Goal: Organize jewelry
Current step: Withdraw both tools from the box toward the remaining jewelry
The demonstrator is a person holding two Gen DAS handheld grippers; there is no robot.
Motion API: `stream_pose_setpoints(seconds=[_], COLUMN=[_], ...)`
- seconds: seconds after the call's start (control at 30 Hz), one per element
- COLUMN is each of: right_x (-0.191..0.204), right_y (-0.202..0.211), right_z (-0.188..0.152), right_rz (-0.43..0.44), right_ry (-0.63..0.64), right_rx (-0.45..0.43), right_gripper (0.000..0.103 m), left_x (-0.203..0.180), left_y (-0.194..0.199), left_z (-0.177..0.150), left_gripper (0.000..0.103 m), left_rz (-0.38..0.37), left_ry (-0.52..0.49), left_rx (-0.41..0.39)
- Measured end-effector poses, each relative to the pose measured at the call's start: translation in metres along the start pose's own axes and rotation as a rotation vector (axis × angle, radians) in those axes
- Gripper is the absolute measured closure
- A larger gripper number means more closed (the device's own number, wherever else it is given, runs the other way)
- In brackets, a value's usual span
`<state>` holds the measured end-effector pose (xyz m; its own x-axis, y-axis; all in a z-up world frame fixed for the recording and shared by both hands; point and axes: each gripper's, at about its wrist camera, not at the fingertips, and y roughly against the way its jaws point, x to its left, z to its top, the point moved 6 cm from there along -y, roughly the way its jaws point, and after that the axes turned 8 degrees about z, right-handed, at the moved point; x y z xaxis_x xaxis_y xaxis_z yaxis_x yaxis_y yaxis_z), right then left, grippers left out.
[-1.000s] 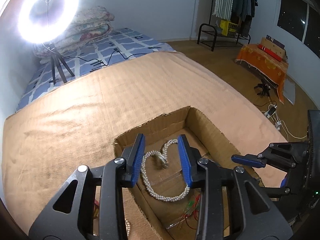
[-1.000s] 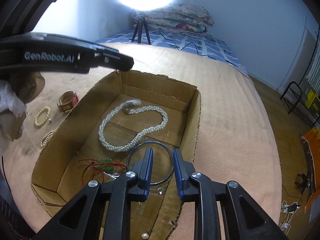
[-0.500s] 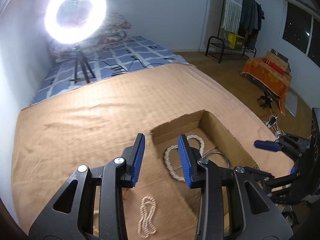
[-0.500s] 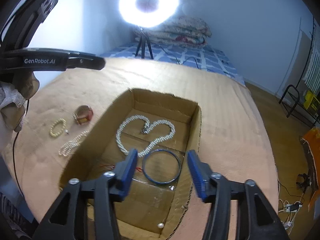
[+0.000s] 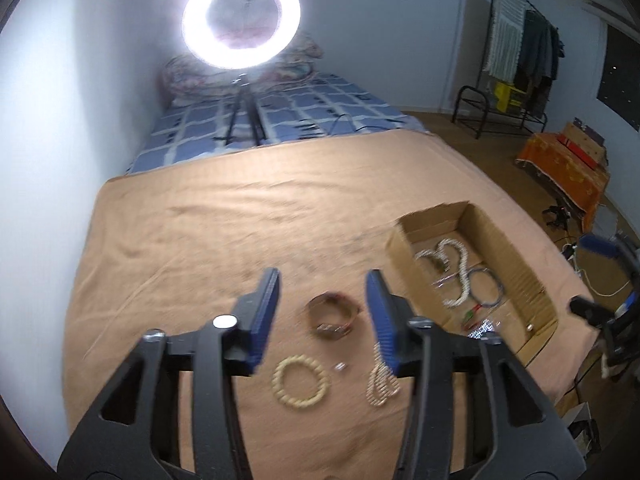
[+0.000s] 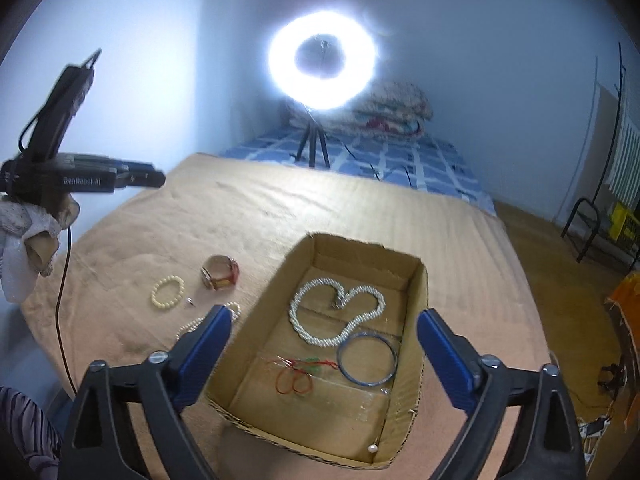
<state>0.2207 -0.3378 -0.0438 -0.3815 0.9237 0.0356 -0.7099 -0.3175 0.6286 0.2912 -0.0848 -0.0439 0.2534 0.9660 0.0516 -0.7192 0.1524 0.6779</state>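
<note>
An open cardboard box point(image 6: 420, 304) point(image 5: 396, 248) lies on a tan blanket. It holds a pearl necklace point(image 6: 336, 312), a blue hoop point(image 6: 367, 360), a red cord piece point(image 6: 294, 376) and a loose pearl point(image 6: 373, 448). On the blanket left of the box lie a brown cuff bracelet point(image 5: 333, 316) point(image 6: 220, 272), a cream bead bracelet point(image 5: 301, 382) point(image 6: 167, 291) and a small pearl strand point(image 5: 382, 384) point(image 6: 196, 324). My left gripper point(image 5: 323, 308) is open and empty above the cuff. My right gripper point(image 6: 323, 336) is wide open and empty above the box.
A lit ring light on a tripod point(image 5: 241, 24) stands behind the blanket on a blue checked bed point(image 5: 280, 120). The blanket's right edge point(image 5: 560, 256) drops to a wood floor with cables. A clothes rack point(image 5: 516, 48) stands far right.
My left gripper moved left out of the box to above the loose jewelry. My right gripper opened wide, left the blue hoop in the box and pulled back and up.
</note>
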Motion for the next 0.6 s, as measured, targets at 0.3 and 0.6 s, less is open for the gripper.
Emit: stream_pose_setpoints(seconds=[0.3, 0.6], right_x=[0.041, 0.089], right_y=[-0.005, -0.053], right_z=[0.01, 0.01], right_rz=[0.089, 0.171], right_ry=[0.015, 0.064], right_rx=[-0.007, 0.105], right_gripper=[0.001, 0.023], left_x=[0.045, 0.053], left_y=[-0.004, -0.029], left_z=[-0.054, -0.097], left_gripper=[0.053, 0.065], left_rz=[0.02, -0.023], left_ry=[0.067, 0.118], left_rx=[0.078, 0.177])
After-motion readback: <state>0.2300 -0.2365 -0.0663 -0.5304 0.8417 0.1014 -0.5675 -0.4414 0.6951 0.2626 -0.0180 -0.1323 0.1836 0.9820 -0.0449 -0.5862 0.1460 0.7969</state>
